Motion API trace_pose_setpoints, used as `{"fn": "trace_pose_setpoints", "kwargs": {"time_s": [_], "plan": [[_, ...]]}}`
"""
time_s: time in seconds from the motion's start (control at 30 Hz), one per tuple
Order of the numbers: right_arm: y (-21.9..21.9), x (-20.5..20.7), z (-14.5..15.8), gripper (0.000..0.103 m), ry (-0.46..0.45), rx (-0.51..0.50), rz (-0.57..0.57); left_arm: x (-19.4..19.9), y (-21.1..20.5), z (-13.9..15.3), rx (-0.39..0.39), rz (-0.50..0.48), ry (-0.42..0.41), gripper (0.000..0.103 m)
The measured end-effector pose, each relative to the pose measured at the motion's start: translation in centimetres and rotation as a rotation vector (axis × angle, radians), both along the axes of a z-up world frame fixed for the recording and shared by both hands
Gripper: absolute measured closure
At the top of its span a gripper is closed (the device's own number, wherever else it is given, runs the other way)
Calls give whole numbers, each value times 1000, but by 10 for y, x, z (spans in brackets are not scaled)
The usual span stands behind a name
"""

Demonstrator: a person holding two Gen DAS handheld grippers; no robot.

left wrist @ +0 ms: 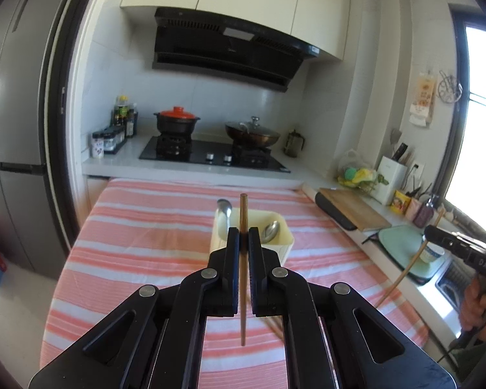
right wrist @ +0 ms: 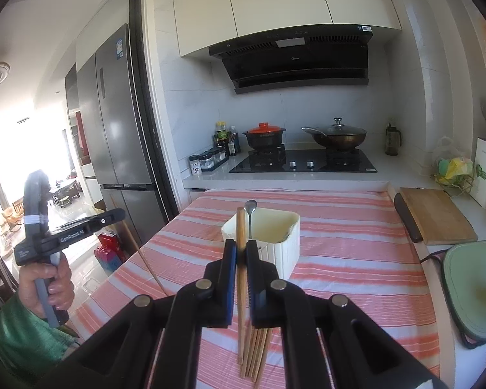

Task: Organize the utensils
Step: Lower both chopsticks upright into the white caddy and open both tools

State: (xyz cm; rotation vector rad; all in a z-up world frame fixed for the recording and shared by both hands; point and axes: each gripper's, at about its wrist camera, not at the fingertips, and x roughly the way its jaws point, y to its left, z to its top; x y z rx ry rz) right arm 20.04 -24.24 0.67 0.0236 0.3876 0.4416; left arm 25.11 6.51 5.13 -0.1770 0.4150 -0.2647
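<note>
- The left claw (left wrist: 244, 236) is clamped on a single wooden chopstick (left wrist: 243, 214), held upright above the striped tabletop (left wrist: 139, 227).
- The right claw (right wrist: 241, 253) grips another chopstick (right wrist: 240, 227).
- More chopsticks (right wrist: 254, 353) lie on the cloth beneath it.
- A cream utensil box (right wrist: 285, 249) just beyond holds two spoons (right wrist: 250, 209).
</note>
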Motion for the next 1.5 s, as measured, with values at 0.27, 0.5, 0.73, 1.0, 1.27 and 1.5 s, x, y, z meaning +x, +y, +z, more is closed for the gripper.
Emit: {"fn": "trace_pose_setpoints", "kwargs": {"time_s": [0.27,0.5,0.73,1.0,1.27,1.5], "plan": [[4,63,33,97,-28,-9,-33,50,7,54,-31,42,-68,100],[13,137,63,97,-82,70,-49,120,-10,81,-19,95,-123,100],[43,207,44,97,-49,55,-37,191,-36,35,17,75,22,100],[71,298,-37,97,255,-40,-20,260,-59,-51,41,18,301,99],[76,318,-62,74,341,-69,-44,255,-53,-62,-19,15,381,48],[43,216,-25,55,212,-109,-24,145,-32,-47,118,-63,327,19]]}}
